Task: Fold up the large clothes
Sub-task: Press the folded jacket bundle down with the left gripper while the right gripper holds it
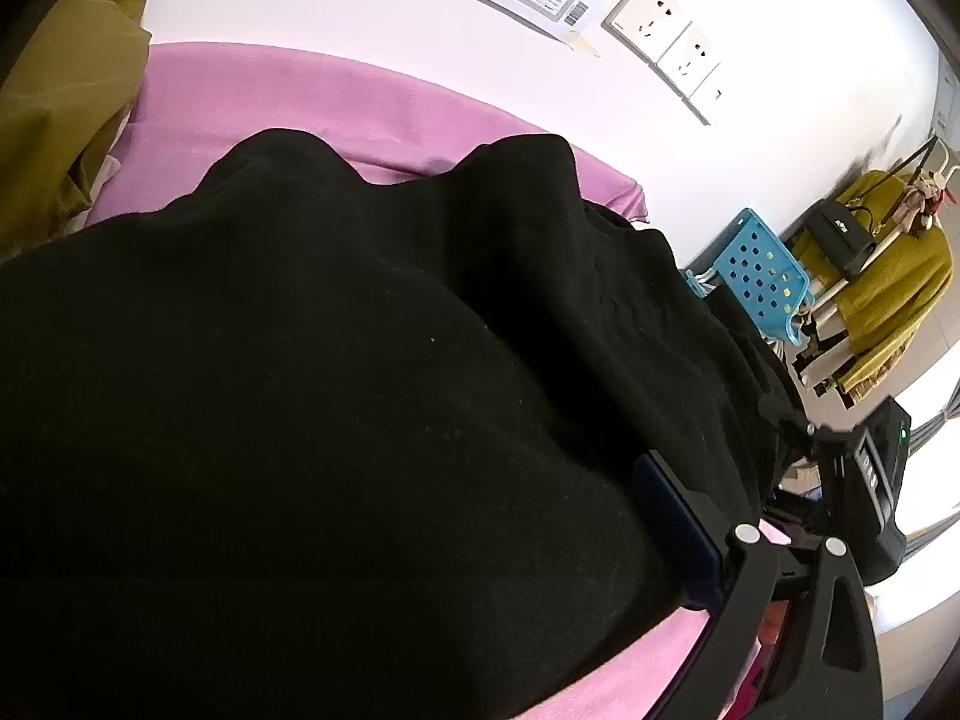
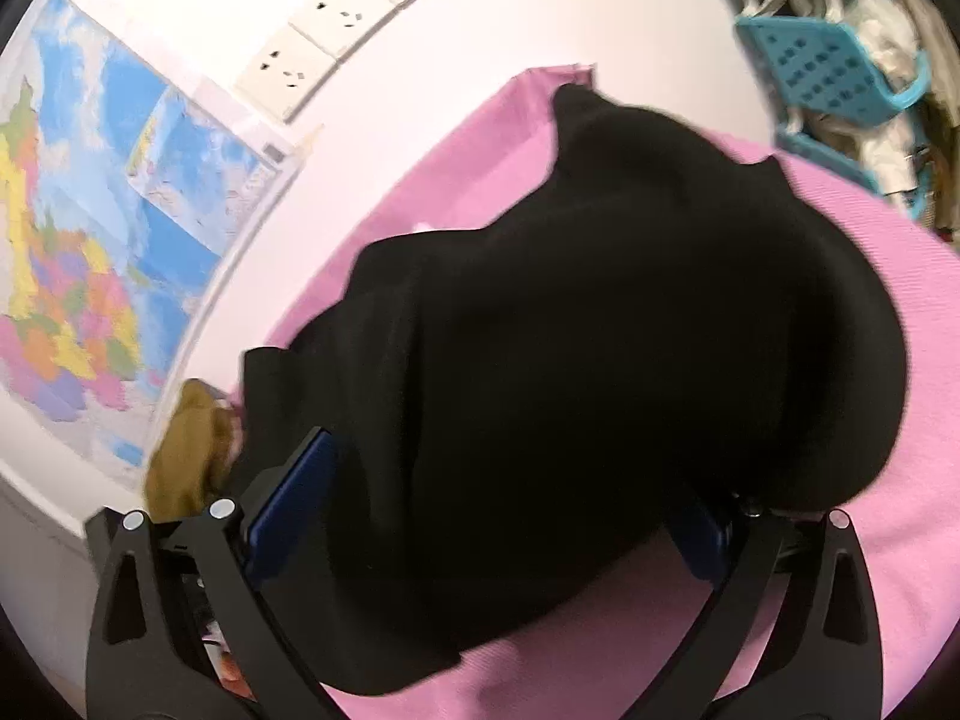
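Observation:
A large black garment (image 1: pixel 336 396) lies bunched on a pink cloth (image 1: pixel 312 96) and fills most of both views. In the left wrist view it covers my left gripper; only the right finger (image 1: pixel 678 534) with its blue pad shows, so I cannot tell how the jaws stand. In the right wrist view the black garment (image 2: pixel 570 360) drapes between and over the fingers of my right gripper (image 2: pixel 498 528). Its blue pads (image 2: pixel 294 498) stand wide apart with cloth between them.
An olive garment (image 1: pixel 66 108) lies at the left on the pink cloth; it also shows in the right wrist view (image 2: pixel 186 456). Blue perforated baskets (image 2: pixel 828 60) stand beyond the far edge. A wall map (image 2: pixel 90 210) and sockets (image 2: pixel 336 24) hang behind. A chair with olive clothing (image 1: pixel 888 276) stands at right.

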